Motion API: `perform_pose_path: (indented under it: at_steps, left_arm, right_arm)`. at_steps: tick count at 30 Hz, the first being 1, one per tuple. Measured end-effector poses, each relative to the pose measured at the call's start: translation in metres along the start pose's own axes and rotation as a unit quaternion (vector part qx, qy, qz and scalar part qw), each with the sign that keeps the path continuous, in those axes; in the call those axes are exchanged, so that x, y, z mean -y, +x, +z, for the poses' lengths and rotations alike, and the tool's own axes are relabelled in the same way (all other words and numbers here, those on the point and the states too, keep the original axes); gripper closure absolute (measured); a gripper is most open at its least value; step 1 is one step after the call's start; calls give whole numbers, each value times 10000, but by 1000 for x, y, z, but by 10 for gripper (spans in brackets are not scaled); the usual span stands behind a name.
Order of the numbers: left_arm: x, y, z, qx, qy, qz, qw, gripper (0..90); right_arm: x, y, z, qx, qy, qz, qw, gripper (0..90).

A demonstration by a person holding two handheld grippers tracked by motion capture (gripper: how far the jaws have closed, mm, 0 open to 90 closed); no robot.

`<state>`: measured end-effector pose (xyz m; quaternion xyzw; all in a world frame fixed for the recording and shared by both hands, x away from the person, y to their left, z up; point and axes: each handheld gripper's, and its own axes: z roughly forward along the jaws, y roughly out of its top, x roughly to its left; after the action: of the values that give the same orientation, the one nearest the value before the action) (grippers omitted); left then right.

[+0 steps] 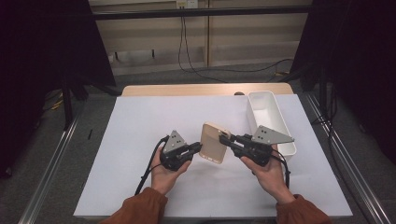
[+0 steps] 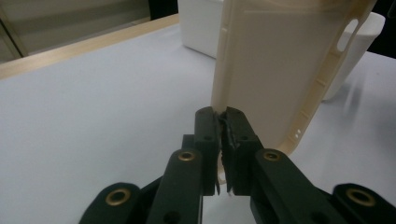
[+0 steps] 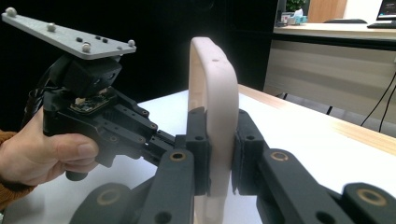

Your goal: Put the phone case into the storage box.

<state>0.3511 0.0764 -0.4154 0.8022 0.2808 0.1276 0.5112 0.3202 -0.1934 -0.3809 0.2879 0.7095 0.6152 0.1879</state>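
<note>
Now both grippers — left gripper (image 1: 198, 148) and right gripper (image 1: 225, 138) — pinch the phone case (image 1: 214, 143) above the table; white bin (image 1: 270, 112) waits, maybe next.

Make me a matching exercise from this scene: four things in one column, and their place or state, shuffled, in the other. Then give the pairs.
Things:
1. phone case
2. white bin
3. left gripper
4. right gripper

Places or states:
A. stands empty at the table's far right
B. pinches the case's thin side wall
C. held up between both grippers
D. clamps across the case's rounded end

Pairs: 1-C, 2-A, 3-B, 4-D
</note>
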Motion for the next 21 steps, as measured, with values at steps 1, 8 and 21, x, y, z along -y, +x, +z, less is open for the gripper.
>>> perform_pose_path:
  at_steps: [1,8,21]
  left_arm:
    - [1,1,1,46,2,-54,10000,806]
    - [1,2,1,163,-74,-204,9996,641]
    - [-1,3,-1,-30,-319,-319,9990,237]
  right_arm:
    - [0,0,0,6,-13,3,10000,804]
    - [-2,-5,-4,40,-84,36,10000,803]
    - [-1,-8,-5,-115,-23,161,9998,802]
